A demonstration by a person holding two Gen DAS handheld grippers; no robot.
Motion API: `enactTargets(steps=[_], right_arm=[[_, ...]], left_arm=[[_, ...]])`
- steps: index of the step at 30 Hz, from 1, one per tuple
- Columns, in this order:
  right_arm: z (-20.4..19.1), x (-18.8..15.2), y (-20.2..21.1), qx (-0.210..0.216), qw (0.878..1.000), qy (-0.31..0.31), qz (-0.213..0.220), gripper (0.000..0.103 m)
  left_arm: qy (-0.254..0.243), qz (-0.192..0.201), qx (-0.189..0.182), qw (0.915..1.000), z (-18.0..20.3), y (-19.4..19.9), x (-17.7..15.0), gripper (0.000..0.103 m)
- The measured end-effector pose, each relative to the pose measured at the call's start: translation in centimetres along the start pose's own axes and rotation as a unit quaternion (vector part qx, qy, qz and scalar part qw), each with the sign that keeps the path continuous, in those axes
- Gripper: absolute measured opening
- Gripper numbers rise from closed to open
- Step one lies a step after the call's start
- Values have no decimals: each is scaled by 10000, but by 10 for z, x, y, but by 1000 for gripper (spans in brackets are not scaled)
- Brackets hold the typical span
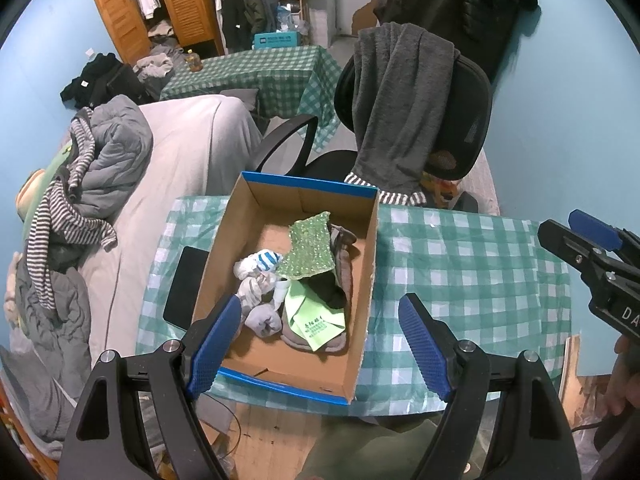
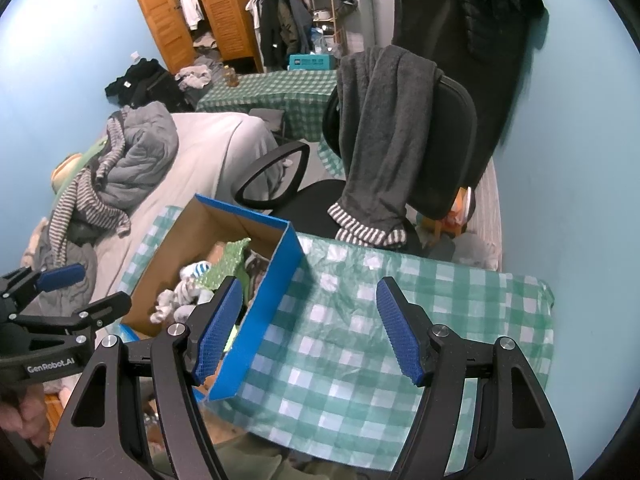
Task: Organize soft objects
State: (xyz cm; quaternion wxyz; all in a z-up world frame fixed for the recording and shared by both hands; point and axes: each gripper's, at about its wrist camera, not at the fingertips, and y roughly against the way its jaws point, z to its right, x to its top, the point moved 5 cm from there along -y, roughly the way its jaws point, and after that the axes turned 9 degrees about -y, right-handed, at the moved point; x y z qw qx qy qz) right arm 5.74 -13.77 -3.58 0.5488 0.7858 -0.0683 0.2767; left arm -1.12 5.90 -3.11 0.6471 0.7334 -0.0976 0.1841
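An open cardboard box with a blue rim (image 1: pixel 372 240) stands on the green checked table (image 1: pixel 460 272). Inside lie a green sparkly cloth (image 1: pixel 310 246), rolled grey and blue-striped socks (image 1: pixel 260 276), a light green cloth (image 1: pixel 316 320) and a brown-grey slipper (image 1: pixel 342 272). My left gripper (image 1: pixel 320 344) is open and empty, above the box's near end. My right gripper (image 2: pixel 310 332) is open and empty, over the table right of the box (image 2: pixel 276 276); it also shows in the left wrist view (image 1: pixel 592 248). The left gripper shows in the right wrist view (image 2: pixel 72 292).
A black phone (image 1: pixel 186 288) lies on the table left of the box. A black office chair with a grey garment (image 1: pixel 404 108) stands behind the table. A bed with piled clothes (image 1: pixel 100 168) is at the left. The blue wall (image 2: pixel 580 160) is at the right.
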Motion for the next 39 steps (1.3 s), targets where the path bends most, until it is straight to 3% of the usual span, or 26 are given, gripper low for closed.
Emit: enactTargets(steps=[39], right_arm=[[6, -6, 6, -40, 10000, -43, 0, 69]], left_arm=[[-157, 13, -151, 9998, 12, 6, 1, 82]])
